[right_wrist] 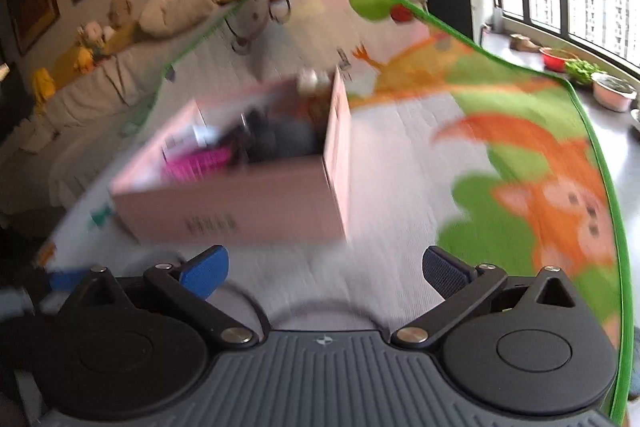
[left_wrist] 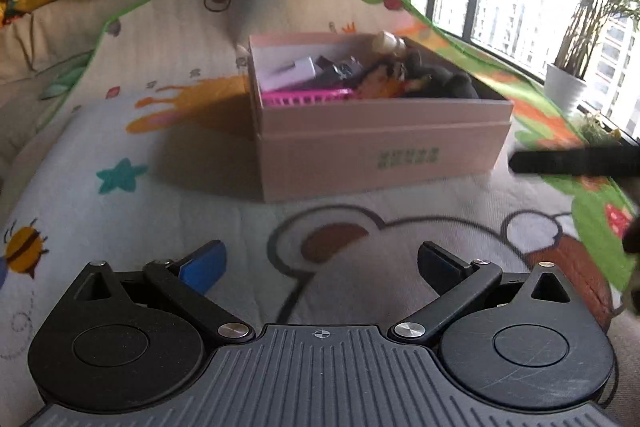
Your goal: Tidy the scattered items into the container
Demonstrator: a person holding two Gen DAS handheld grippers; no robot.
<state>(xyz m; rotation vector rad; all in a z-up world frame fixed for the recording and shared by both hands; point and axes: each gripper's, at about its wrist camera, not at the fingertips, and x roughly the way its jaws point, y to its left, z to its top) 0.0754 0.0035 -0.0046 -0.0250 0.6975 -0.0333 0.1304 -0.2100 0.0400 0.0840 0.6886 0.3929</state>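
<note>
Both claws, left and right, gape apart, holding nothing. The pink box sits on the mat ahead, with a pink basket, white item and dark things inside.

matt cardboard box, soft printed cloth mat

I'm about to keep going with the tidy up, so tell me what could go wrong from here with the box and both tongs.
1. The pink box looks heaped: a pale item pokes above the far rim, so it could tumble out if bumped.
2. The right wrist view is motion-blurred; the right tongs seem to be moving fast near the box and might knock it.
3. Both tongs, left too, are open and empty, so nothing is secured.
</note>
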